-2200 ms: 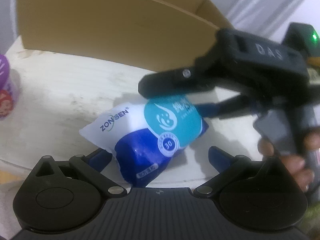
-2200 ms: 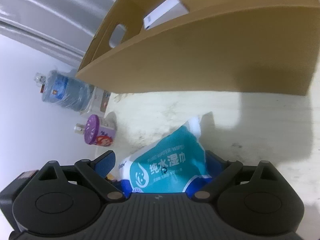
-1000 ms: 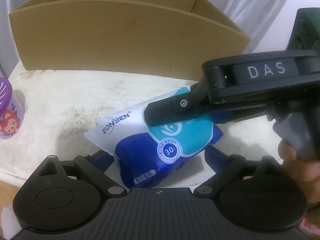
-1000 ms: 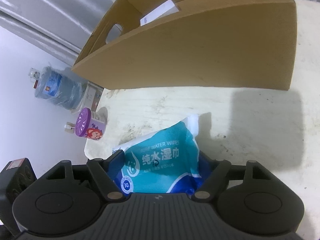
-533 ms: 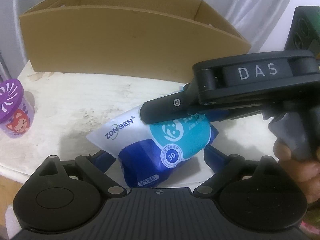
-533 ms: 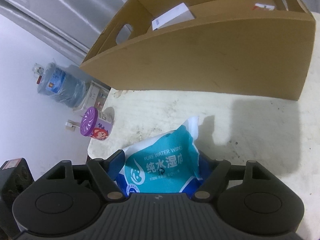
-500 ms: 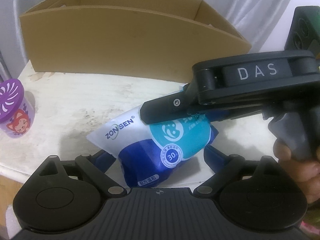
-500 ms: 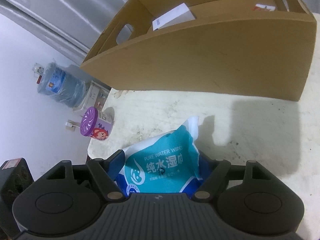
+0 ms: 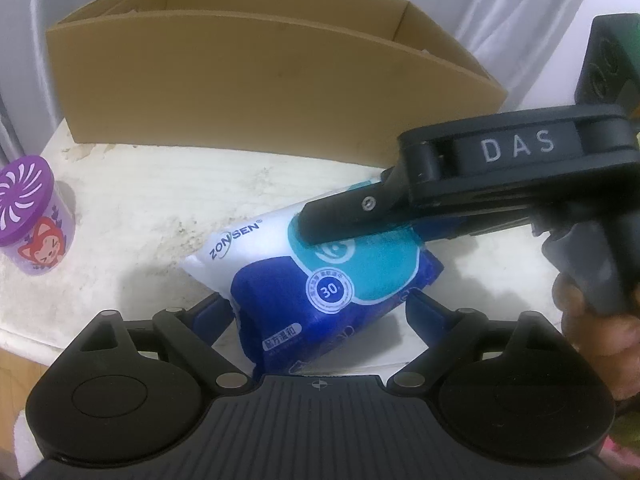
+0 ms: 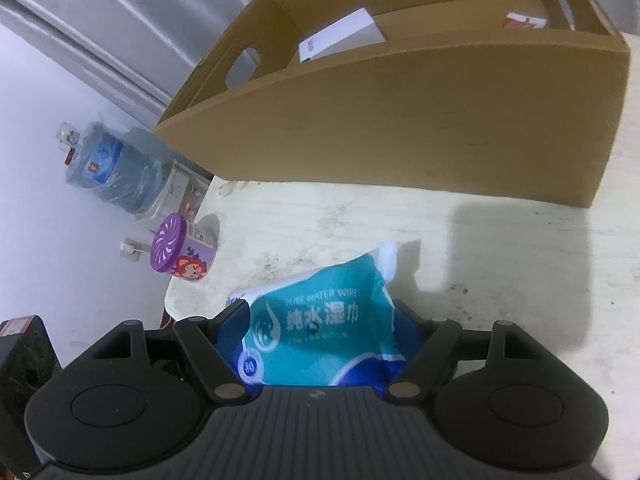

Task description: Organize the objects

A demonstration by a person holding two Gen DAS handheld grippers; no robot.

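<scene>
A wet wipes pack [image 9: 320, 276], blue, teal and white, hangs tilted just above the white table [image 9: 140, 200]. My right gripper [image 10: 320, 316] is shut on it, both fingers pressing its sides. In the left wrist view that gripper comes in from the right, and its upper finger [image 9: 352, 216] lies across the pack's top. My left gripper [image 9: 316, 306] is open, with the pack's lower end between its fingers. The near finger stands beside the pack's edge and the other stands apart from it. The open cardboard box [image 9: 260, 88] [image 10: 400, 128] stands behind the pack.
A purple-lidded jar [image 9: 28, 224] [image 10: 180, 256] stands at the table's left edge. Inside the cardboard box lie a white carton [image 10: 340, 36] and a red and white item [image 10: 524, 20]. A water bottle [image 10: 108, 164] stands on the floor beyond. A person's hand [image 9: 592, 320] holds the right gripper's handle.
My right gripper has closed on the wet wipes pack and tipped its far end up off the table. My left gripper has stayed wide around the pack's lower end.
</scene>
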